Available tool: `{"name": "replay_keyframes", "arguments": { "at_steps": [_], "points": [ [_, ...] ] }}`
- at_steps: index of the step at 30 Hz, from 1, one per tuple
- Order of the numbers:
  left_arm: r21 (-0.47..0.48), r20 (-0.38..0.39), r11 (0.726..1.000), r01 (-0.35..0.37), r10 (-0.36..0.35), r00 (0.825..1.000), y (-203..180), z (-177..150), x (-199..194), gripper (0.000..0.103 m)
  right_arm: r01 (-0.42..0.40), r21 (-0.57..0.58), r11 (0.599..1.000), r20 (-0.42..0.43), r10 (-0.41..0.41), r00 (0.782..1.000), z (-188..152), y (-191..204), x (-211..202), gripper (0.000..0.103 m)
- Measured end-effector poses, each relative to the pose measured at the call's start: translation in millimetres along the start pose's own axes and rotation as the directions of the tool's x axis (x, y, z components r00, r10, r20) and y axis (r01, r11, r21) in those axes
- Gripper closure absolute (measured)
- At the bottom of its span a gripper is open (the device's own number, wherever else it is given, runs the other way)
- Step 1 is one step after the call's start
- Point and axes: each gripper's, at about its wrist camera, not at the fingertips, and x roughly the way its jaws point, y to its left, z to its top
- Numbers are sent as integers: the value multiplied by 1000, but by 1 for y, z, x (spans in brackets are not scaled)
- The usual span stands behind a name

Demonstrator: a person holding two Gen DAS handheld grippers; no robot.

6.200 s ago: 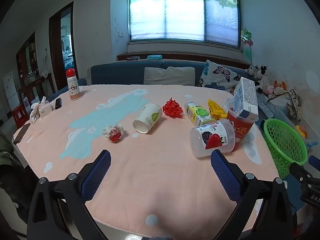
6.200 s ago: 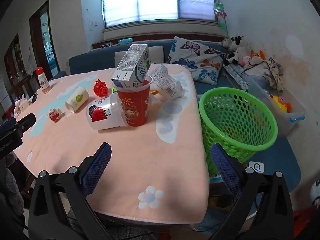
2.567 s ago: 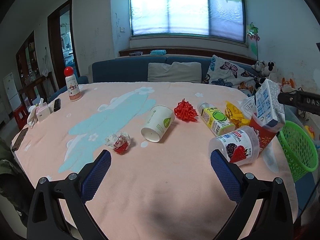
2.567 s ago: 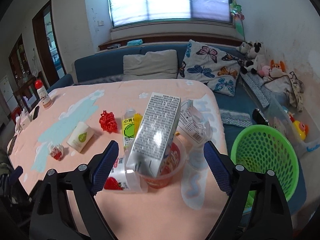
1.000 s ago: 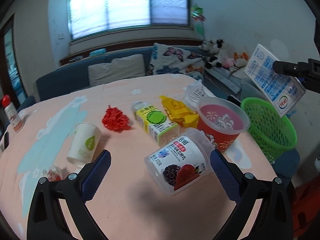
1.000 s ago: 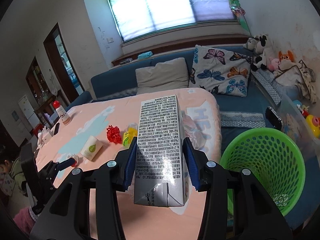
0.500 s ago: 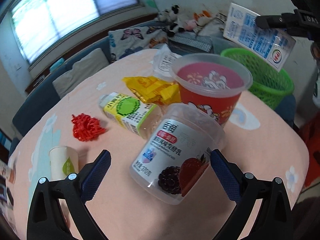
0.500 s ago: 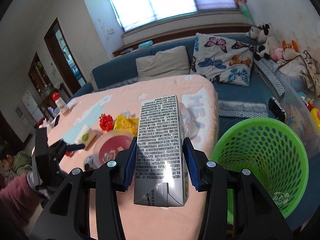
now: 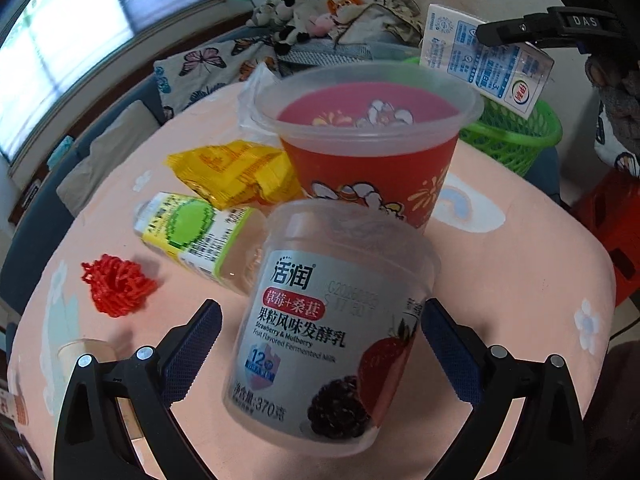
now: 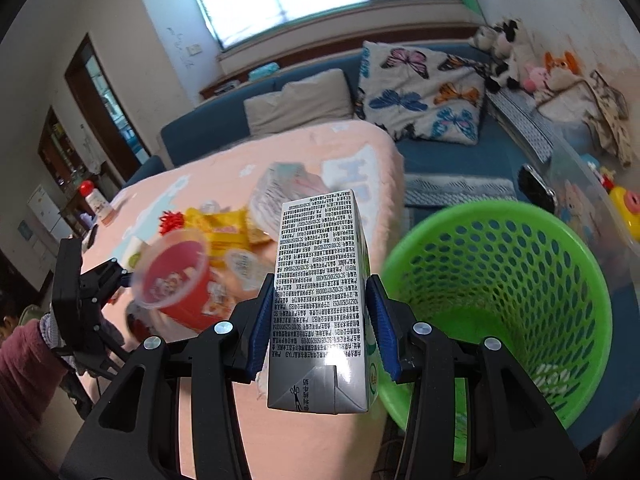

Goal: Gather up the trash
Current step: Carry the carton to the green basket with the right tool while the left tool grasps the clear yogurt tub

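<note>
My right gripper is shut on a white milk carton and holds it in the air beside the green basket, near its left rim. The carton also shows in the left wrist view. My left gripper is open, its jaws on either side of a clear strawberry-mulberry yoghurt tub lying on the pink table. A red plastic cup stands just behind the tub. A green-labelled bottle, a yellow wrapper and a red crumpled net lie to the left.
The green basket stands off the table's right edge. A paper cup lies at the left. A clear plastic wrapper lies behind the red cup. A blue sofa with cushions and a storage box with toys lie beyond.
My left gripper has moved in close, so the yoghurt tub now sits between its jaws. My right gripper has carried the milk carton lower and closer to the basket.
</note>
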Motion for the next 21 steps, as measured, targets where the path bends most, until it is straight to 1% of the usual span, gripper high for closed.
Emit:
{"name": "replay_keyframes", "arguments": {
  "at_steps": [2, 6, 7, 8, 13, 18, 21],
  "points": [
    [5, -10, 1000, 2, -1, 1000, -4, 0, 4, 7, 14, 12, 1000, -10, -14, 1000, -3, -6, 2, 57],
    [-41, -3, 999, 6, -6, 1000, -6, 0, 4, 9, 62, 39, 997, -28, -61, 998, -12, -20, 4, 57],
    [-60, 3, 998, 10, -10, 1000, -6, -1, 3, 17, 70, 43, 997, -30, -68, 997, -13, -22, 5, 57],
    [-78, 5, 997, 27, -27, 1000, -7, -2, 1, 21, 81, 46, 996, -33, -79, 996, -16, -25, 5, 57],
    [-137, 15, 990, -17, 19, 1000, -14, -9, -7, 22, 124, 78, 989, -57, -120, 991, -25, -39, 11, 57],
    [-175, 50, 984, -31, 41, 998, -22, -19, -25, 23, 163, 83, 983, -60, -158, 986, -31, -47, 16, 58],
    [-217, 68, 976, -34, 50, 996, -25, -25, -38, 23, 180, 91, 980, -62, -175, 983, -34, -52, 18, 60]
  ]
}}
